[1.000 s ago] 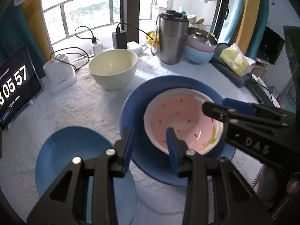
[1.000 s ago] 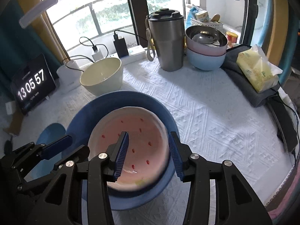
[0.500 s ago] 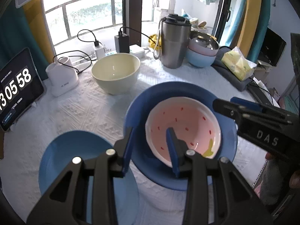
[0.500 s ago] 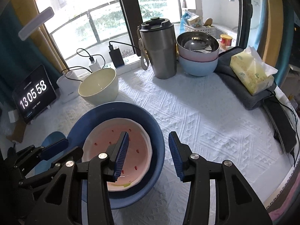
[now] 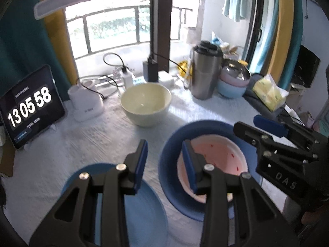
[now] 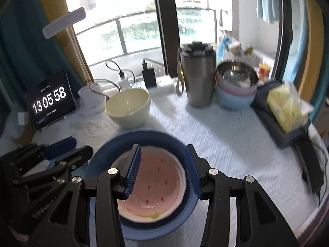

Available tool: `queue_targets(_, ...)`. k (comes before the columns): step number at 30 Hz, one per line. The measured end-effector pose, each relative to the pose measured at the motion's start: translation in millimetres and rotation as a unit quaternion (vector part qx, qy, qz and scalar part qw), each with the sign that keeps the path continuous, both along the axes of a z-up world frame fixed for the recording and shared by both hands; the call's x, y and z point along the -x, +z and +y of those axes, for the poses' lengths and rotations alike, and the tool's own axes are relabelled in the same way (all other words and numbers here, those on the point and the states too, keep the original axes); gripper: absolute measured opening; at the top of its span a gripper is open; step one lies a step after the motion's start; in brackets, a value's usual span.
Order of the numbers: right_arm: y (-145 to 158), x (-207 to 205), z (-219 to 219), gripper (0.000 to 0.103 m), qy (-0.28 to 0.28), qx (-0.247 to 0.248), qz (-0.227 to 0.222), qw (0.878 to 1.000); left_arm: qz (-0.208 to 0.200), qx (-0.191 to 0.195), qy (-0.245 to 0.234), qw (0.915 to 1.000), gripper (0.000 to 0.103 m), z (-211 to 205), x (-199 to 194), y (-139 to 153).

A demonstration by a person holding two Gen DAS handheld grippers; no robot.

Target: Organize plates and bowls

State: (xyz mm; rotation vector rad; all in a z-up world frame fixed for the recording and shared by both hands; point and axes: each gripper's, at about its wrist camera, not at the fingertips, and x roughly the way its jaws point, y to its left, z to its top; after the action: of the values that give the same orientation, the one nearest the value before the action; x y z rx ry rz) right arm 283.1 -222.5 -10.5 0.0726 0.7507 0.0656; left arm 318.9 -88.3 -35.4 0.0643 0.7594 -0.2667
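A pink bowl with red specks [image 5: 222, 154] [image 6: 160, 177] sits inside a large dark blue bowl [image 5: 170, 150] [image 6: 144, 138] on the white tablecloth. A flat blue plate [image 5: 135, 210] lies to its left, under my left gripper [image 5: 164, 158], which is open and empty above the gap between plate and bowl. My right gripper [image 6: 162, 168] is open and empty, hovering over the pink bowl. A cream bowl [image 5: 146, 103] [image 6: 128, 107] stands farther back. Stacked pink and blue bowls with a steel one on top [image 5: 234, 82] [image 6: 236, 90] stand at the back right.
A steel tumbler [image 5: 205, 74] [image 6: 198, 76], a tablet clock [image 5: 28, 107] [image 6: 50, 99], a white charger stand [image 5: 85, 100] and cables line the back. A tissue pack on a dark pouch [image 6: 285, 107] lies at the right edge.
Both grippers have pulled back and risen from the nested bowls. The left one has shifted left, toward the flat blue plate. The bowls have not moved.
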Motion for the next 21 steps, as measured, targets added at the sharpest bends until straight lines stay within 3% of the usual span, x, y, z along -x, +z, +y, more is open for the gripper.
queue_targets(4, 5, -5, 4, 0.046, 0.012, 0.026, -0.033, 0.999, -0.024, 0.006, 0.009, 0.9997, 0.038, 6, -4, 8)
queue_targets(10, 12, -20, 4, 0.046, 0.033, 0.024, -0.042, 0.998, -0.057, 0.027, 0.017, 0.9979, 0.044, 12, -13, 20)
queue_targets(21, 25, -53, 5, 0.046, 0.080, 0.016, -0.059, 0.995, -0.066, 0.028, 0.054, 0.9960, 0.045, 19, -47, 19)
